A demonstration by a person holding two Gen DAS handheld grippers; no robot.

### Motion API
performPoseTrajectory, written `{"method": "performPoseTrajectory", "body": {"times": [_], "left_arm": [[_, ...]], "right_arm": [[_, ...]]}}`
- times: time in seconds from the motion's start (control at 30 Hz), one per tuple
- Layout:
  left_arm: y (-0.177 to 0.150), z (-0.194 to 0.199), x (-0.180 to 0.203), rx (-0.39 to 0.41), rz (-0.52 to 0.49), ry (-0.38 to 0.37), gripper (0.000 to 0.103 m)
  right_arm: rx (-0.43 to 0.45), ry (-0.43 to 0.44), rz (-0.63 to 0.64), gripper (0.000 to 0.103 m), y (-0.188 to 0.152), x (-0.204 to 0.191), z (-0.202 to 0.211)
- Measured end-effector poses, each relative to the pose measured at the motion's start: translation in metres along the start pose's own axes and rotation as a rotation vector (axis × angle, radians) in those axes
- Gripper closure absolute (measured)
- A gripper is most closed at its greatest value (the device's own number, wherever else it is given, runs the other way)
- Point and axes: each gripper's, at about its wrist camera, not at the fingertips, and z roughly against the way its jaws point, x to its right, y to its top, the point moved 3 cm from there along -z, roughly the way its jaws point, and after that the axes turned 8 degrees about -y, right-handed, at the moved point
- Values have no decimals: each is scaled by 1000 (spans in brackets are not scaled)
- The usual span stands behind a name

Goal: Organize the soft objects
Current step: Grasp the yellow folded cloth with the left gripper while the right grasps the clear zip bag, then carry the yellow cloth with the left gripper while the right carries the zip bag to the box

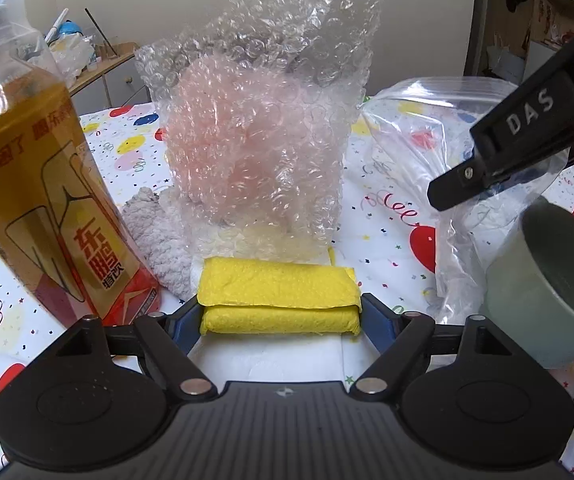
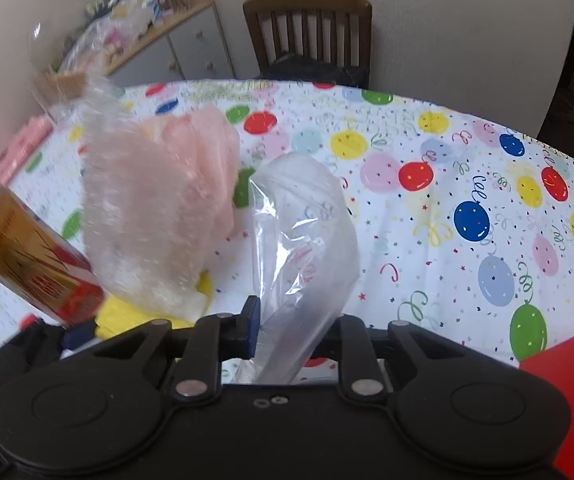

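The left gripper [image 1: 280, 314] has its jaws spread wide around a folded yellow cloth [image 1: 279, 286], the blue pads [image 1: 186, 326] right at its two ends; whether they press on it I cannot tell. The cloth lies on a white sheet [image 1: 271, 360] on the balloon-print table [image 1: 383, 240]. Just behind it stands a bubble-wrap bag [image 1: 263, 128] with something pink inside, and a grey fluffy cloth [image 1: 159, 236] lies against the bag's left foot. To the left a bottle [image 1: 35, 184] of amber drink stands close by; to the right sits a grey-green cup [image 1: 543, 280].

The right gripper [image 2: 287, 330] is pinched on the edge of a clear plastic bag [image 2: 307, 240], which billows up off the table [image 2: 447, 160] beyond the fingers. The left-wrist view shows that gripper reaching in from the upper right with the bag hanging beneath it. A wooden chair [image 2: 307, 24] stands at the table's far side, and something red [image 2: 567, 392] shows at the near right.
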Motion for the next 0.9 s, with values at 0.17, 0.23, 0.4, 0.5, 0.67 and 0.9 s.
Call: {"method": "performPoseTrajectory", "body": {"times": [0.17,0.23,0.4,0.5,0.67,0.9], "left_arm": [[0,12,-3,2,16,-18,22],[0,20,-5,10,21,-25,22],[1,43,-8,31,26,-46,22],[2,58,-10,49,28,-57,22],[3,89,-6,74,35,-76,22],[16,121,12,117,46,-150,22]], "right_arm": [[29,14,-29,87,-1,-1,20],[41,24,-39,87,-3,0,28],[74,46,-78,88,-7,4,52],[94,64,-100,88,-9,7,67],[147,73,-127,89,-15,11,97],[200,98,-161,89,-29,24,138]]}}
